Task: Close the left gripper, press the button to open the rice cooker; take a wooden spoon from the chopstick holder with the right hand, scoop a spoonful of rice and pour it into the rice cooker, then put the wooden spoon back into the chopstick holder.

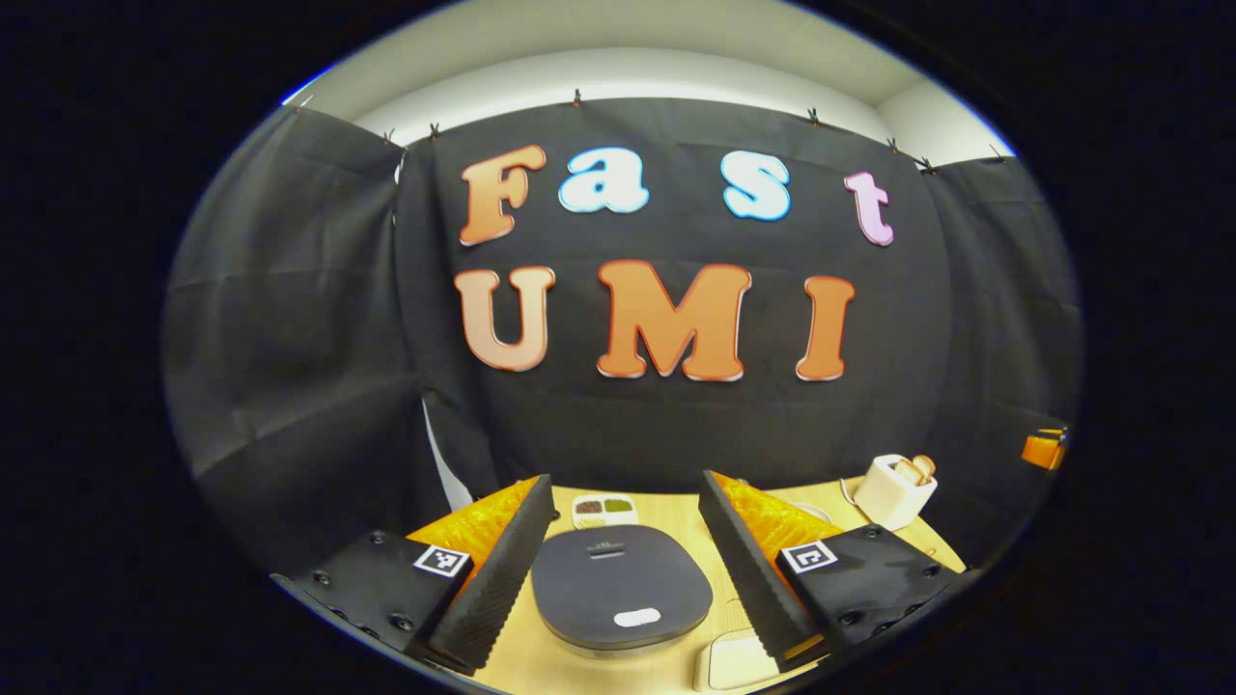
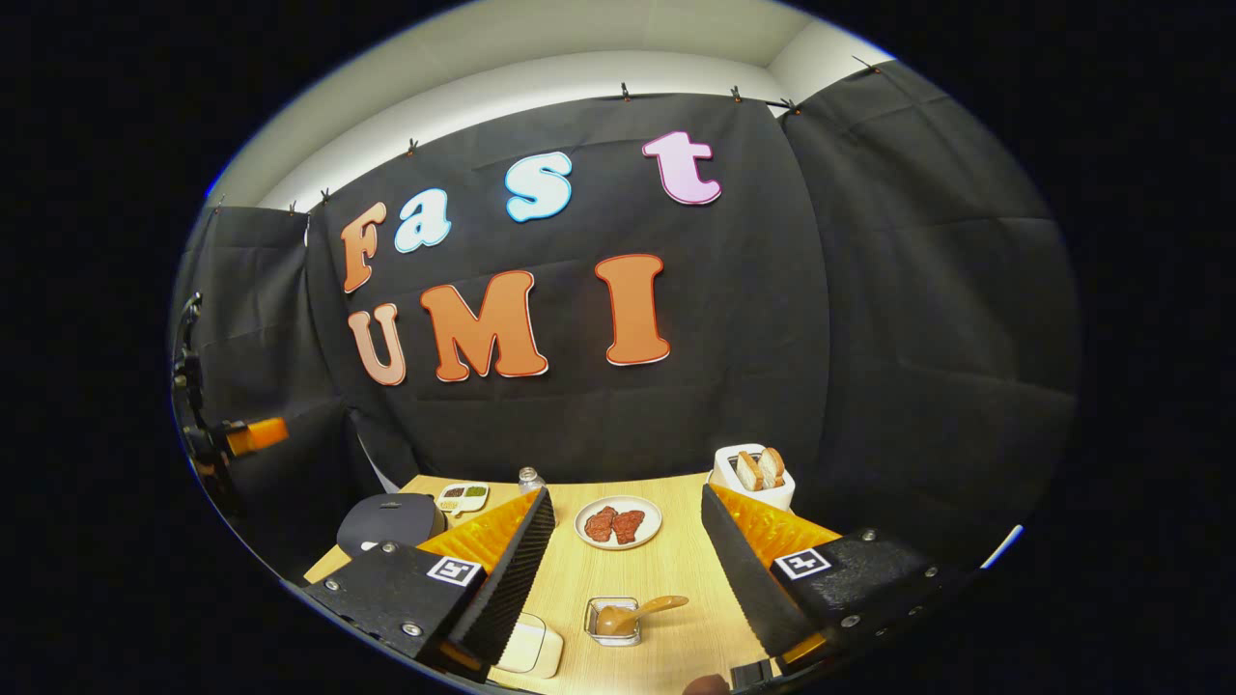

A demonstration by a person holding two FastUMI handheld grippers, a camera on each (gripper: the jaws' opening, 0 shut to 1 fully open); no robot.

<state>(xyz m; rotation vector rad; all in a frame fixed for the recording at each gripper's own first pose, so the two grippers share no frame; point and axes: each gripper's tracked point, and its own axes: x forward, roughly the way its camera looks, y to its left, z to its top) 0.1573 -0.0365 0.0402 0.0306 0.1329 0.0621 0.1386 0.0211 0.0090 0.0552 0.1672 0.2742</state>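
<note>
Rice cooker point(image 1: 621, 587) sits low centre in my left gripper view, dark lid down, pale button point(image 1: 637, 617) near its front edge. My left gripper point(image 1: 623, 560) hovers above it, fingers spread wide. In the right gripper view my right gripper point(image 2: 626, 569) hangs level, fingers apart too, wooden spoon point(image 2: 637, 611) resting in a small clear dish point(image 2: 612, 621) between them, cooker at lower left.

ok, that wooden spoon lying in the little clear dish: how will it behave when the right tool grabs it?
The wooden spoon looks stiff and probably light. Its handle pokes past the clear dish rim, so it may pivot or drag the dish. Smooth handle: could slip.
</note>
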